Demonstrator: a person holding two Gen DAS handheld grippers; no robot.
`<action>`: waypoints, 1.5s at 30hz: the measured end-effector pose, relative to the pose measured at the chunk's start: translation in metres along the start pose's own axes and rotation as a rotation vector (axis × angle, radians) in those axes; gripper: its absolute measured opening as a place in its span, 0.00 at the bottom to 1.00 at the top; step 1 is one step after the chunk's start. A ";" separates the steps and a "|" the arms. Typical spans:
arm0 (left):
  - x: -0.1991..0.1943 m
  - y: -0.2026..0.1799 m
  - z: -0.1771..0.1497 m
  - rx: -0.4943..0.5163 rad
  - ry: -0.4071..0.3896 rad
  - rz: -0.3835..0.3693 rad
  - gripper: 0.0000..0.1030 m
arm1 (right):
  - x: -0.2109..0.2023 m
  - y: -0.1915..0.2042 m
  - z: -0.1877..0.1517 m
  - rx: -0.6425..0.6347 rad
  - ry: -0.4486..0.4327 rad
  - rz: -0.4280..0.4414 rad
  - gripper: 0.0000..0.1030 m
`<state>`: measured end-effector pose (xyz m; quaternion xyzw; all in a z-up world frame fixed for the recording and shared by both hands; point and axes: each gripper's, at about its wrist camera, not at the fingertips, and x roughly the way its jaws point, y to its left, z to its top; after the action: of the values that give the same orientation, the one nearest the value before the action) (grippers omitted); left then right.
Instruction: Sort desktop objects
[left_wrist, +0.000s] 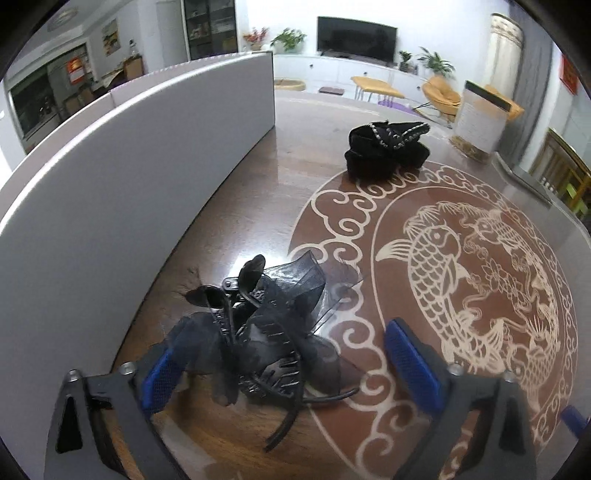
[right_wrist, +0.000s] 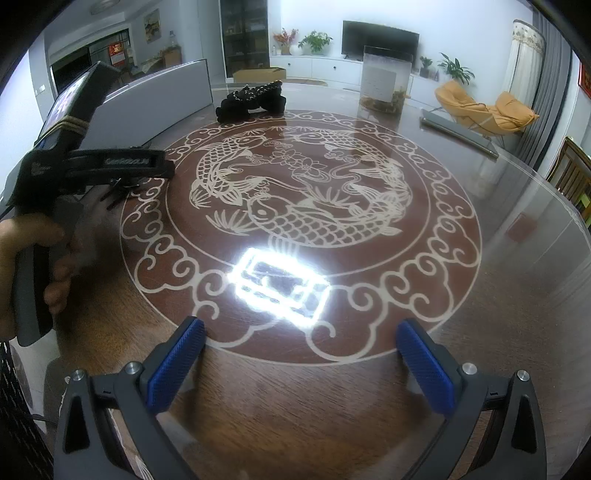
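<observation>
A heap of black hair accessories (left_wrist: 258, 325), with claw clips, gauze bows and a thin headband, lies on the brown table between my left gripper's fingers. My left gripper (left_wrist: 288, 365) is open around the heap, its blue pads on either side of it. A second black bundle with bead trim (left_wrist: 388, 147) lies further back; it also shows in the right wrist view (right_wrist: 251, 101). My right gripper (right_wrist: 299, 362) is open and empty over the table's front part. The left gripper's body (right_wrist: 85, 162) and the hand holding it show at the left there.
A grey box with a long wall (left_wrist: 129, 155) stands along the table's left side. A clear container with a dark lid (left_wrist: 480, 122) stands at the back right. A flat grey bar (right_wrist: 458, 133) lies near the right edge. The table (right_wrist: 498, 295) carries a fish pattern and a bright lamp reflection.
</observation>
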<state>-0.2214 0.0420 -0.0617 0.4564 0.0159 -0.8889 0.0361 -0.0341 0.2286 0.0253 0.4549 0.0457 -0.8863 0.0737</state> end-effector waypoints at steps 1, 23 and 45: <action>-0.003 0.003 -0.002 0.006 -0.016 -0.003 0.71 | 0.000 0.000 0.000 0.000 0.000 0.000 1.00; -0.042 0.034 -0.050 0.119 -0.056 -0.096 0.40 | 0.011 -0.015 0.026 0.048 -0.001 0.189 1.00; -0.043 0.034 -0.050 0.119 -0.055 -0.093 0.41 | 0.168 0.082 0.258 -0.061 -0.021 0.131 0.48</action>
<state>-0.1529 0.0134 -0.0557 0.4319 -0.0166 -0.9012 -0.0322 -0.3234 0.0951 0.0378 0.4451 0.0420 -0.8826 0.1455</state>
